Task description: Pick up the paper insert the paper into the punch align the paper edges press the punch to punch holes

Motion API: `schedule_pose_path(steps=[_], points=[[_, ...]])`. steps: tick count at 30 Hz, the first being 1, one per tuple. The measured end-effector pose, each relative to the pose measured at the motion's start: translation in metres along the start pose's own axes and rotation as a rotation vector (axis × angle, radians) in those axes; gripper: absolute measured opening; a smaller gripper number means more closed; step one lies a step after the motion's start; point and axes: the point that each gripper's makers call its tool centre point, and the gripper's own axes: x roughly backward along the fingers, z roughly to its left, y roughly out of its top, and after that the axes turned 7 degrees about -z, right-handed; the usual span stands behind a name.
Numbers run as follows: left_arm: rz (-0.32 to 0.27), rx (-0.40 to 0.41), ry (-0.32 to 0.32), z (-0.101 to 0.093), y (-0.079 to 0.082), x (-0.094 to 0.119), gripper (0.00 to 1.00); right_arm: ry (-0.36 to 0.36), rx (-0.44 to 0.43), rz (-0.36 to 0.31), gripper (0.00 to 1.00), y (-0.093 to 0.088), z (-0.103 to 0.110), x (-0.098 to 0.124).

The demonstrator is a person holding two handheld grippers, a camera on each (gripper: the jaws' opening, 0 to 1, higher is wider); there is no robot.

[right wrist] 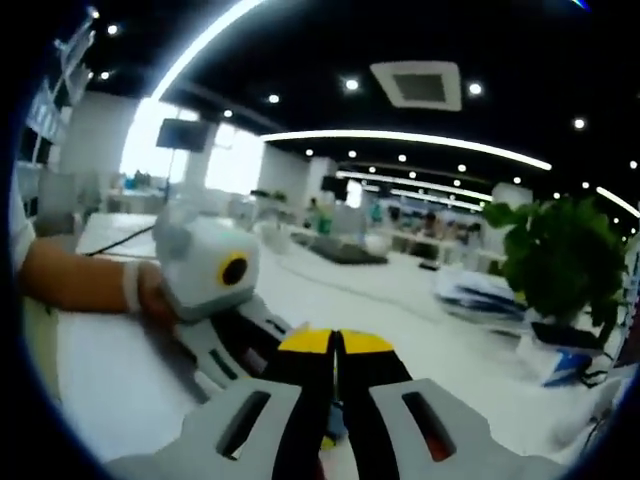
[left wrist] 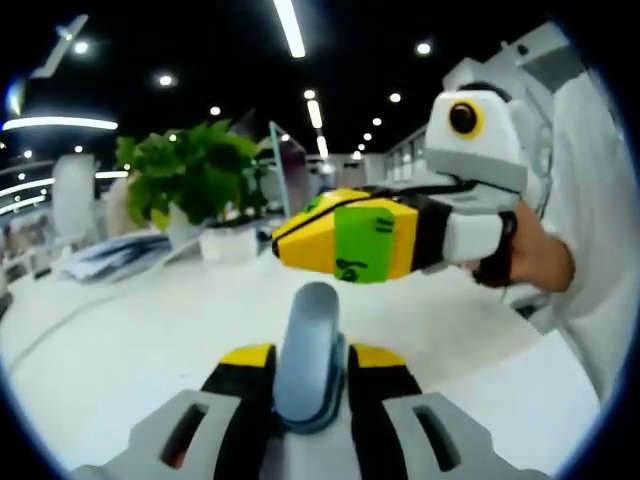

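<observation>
Plainly, the left gripper [left wrist: 312, 358] is clamped on a rounded grey bar [left wrist: 310, 320] that stands up between its jaws. This is probably the punch's lever, though the body below it is hidden, so I cannot be sure. It is held up over the near part of the white worktop [left wrist: 150, 330], likely to keep the tool steady and ready for loading. The right gripper [right wrist: 335, 345] hovers just beyond it, jaws together and holding nothing that I can see, as if waiting to fetch the sheet. I cannot make out the paper against the pale worktop. A plant [left wrist: 190, 175] stands at the far edge, well clear. No insertion or pressing looks begun.
</observation>
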Motion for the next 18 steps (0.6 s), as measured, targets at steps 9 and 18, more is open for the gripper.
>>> schedule_pose_path(steps=[9,18], points=[[0.001,0.0,0.001,0.001,0.0,0.0,0.3,-0.014,0.075,0.087,0.03,-0.013,-0.006,0.004],[0.003,0.0,0.003,-0.001,0.0,0.0,0.3,-0.026,-0.068,0.097,0.02,-0.026,-0.014,0.008]])
